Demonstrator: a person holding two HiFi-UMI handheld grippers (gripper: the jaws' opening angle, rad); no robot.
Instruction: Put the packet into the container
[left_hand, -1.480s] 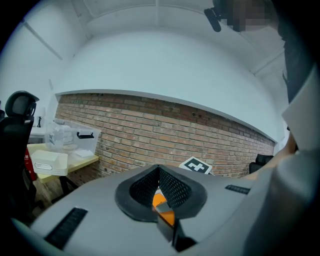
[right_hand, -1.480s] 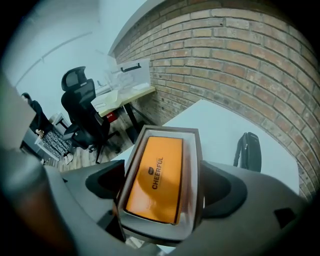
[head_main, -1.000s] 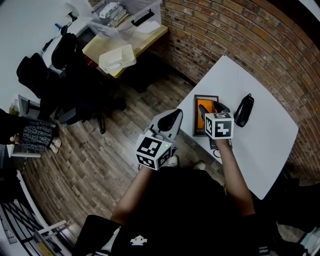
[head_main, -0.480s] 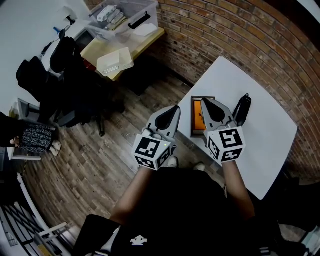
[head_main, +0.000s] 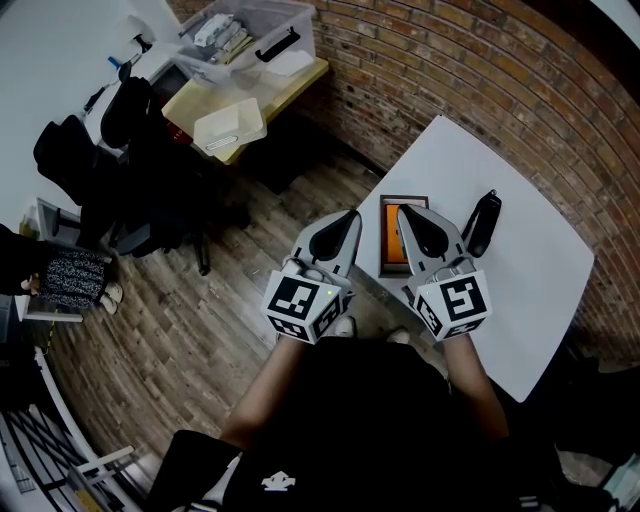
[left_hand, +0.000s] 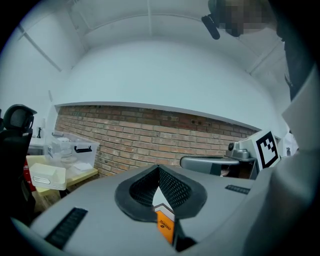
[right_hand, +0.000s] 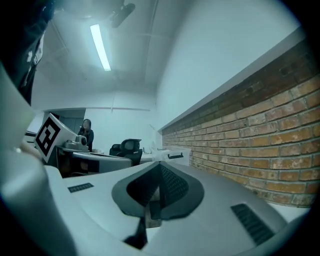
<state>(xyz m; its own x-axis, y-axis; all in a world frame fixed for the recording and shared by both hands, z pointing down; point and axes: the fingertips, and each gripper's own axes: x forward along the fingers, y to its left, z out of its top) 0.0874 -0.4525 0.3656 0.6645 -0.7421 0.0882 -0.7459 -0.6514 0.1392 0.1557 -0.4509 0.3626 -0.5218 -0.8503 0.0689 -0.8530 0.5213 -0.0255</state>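
Observation:
An orange packet (head_main: 391, 240) lies flat inside a dark-framed container (head_main: 403, 198) near the left edge of the white table (head_main: 520, 280). My right gripper (head_main: 404, 212) hovers level just above and right of the container, jaws shut with nothing between them; in the right gripper view (right_hand: 160, 169) the pads meet. My left gripper (head_main: 351, 217) hangs off the table's left edge beside the container, also shut and empty. In the left gripper view (left_hand: 159, 169) a strip of the packet (left_hand: 166, 226) shows below the closed jaws.
A black pouch (head_main: 482, 222) lies on the table right of the container. A brick wall (head_main: 520, 90) runs behind. Over the wooden floor at far left stand a desk with clear bins (head_main: 250, 70) and dark chairs (head_main: 130, 110).
My right gripper has risen off the container, where it pointed down at the packet, and turned level toward me. The packet stays in the container. The left gripper has lifted slightly.

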